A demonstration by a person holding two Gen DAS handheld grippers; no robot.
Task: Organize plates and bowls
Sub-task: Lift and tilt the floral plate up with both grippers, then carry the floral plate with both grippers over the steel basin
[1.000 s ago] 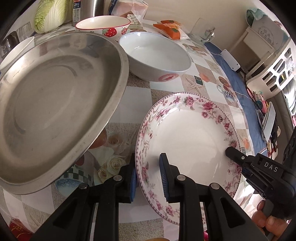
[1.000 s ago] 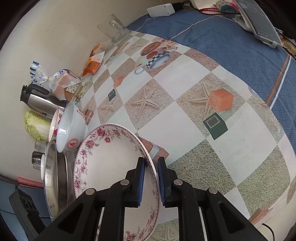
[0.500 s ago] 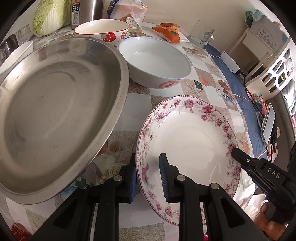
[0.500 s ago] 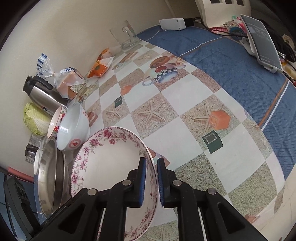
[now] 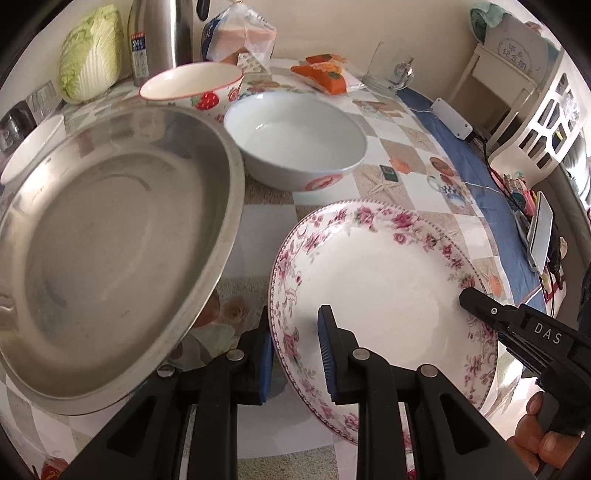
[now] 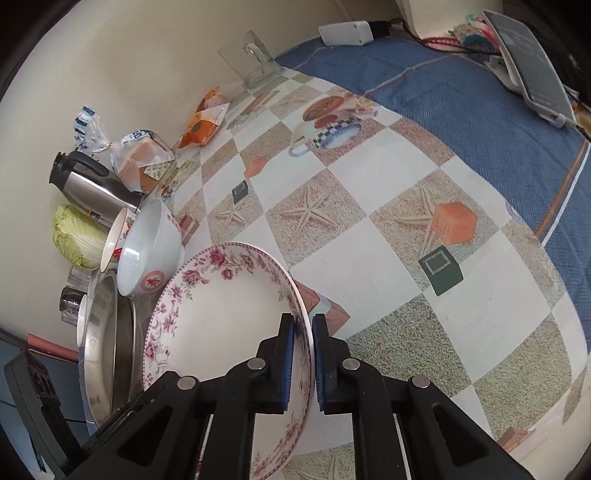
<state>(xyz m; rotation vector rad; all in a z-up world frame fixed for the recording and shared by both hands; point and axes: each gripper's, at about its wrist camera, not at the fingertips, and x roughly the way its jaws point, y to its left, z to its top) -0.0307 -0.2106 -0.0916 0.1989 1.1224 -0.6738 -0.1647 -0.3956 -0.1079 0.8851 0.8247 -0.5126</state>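
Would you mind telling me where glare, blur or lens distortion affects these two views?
Left wrist view: the steel pan looks smeared and mirrors the room, and the fisheye swells it. Right wrist view: sharp and evenly lit, but the checked tablecloth bulges, and dark vignette fills the corners.

A table covered with a checkered cloth is seen; a white bowl, strawberry bowl, cabbage and thermos are set on it.

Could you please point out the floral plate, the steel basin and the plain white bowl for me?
floral plate (image 5: 384, 280): left wrist view, on its white centre.
steel basin (image 5: 99, 236): left wrist view, on its inner bottom.
white bowl (image 5: 295, 144): left wrist view, on its inside wall.
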